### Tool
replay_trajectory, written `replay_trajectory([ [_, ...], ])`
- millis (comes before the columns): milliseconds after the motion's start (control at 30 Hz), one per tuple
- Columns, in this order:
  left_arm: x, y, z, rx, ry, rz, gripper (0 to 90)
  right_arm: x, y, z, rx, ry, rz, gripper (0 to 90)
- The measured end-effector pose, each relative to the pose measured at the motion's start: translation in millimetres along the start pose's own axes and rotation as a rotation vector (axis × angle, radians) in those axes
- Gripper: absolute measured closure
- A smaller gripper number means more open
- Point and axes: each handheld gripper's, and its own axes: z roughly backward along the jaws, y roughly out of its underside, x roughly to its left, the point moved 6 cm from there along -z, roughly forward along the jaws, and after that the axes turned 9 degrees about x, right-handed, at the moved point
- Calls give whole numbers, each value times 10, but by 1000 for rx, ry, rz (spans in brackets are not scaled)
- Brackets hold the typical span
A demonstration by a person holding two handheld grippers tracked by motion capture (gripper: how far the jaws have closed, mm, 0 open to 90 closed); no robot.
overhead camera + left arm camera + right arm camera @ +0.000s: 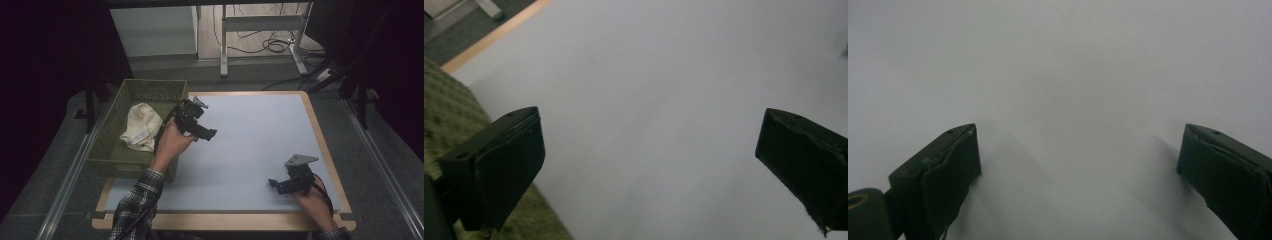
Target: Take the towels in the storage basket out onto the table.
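At the tabletop's (250, 130) left edge I see the green basket (112, 145) with the cream cloth (140, 127) lying inside; my left gripper (207, 134) hovers just beside it, jaws spread wide, holding nothing. Near the front right corner my right gripper (274, 184) sits low, jaws likewise released.

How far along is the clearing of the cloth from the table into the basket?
Looks done: the cream cloth lies inside the green basket, with nothing on the white tabletop. In hand: nothing; the left gripper and right gripper are both open and hold nothing. Left: apparently nothing.
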Motion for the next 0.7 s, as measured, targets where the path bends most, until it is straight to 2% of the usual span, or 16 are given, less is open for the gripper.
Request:
replay_trajectory([
  [233, 229, 16, 116, -1, -46, 28, 0, 0, 0, 0, 0, 0, 0, 35],
  [300, 328, 38, 157, -1, -62, 49, 0, 0, 0, 0, 0, 0, 0, 35],
  [333, 328, 38, 157, -1, -62, 49, 0, 0, 0, 0, 0, 0, 0, 35],
  [433, 446, 78, 194, 6, -81, 70, 0, 0, 0, 0, 0, 0, 0, 35],
  [467, 484, 91, 200, 4, -86, 88, 0, 0, 0, 0, 0, 0, 0, 35],
  [500, 579, 128, 220, 8, -108, 106, 0, 0, 0, 0, 1, 0, 0, 35],
  [533, 579, 128, 220, 8, -108, 106, 0, 0, 0, 0, 1, 0, 0, 35],
  [667, 756, 209, 243, 0, -125, 153, 0, 0, 1, 0, 1, 0, 0, 35],
  [700, 837, 250, 254, 0, -138, 173, 0, 0, 1, 0, 0, 0, 0, 35],
])
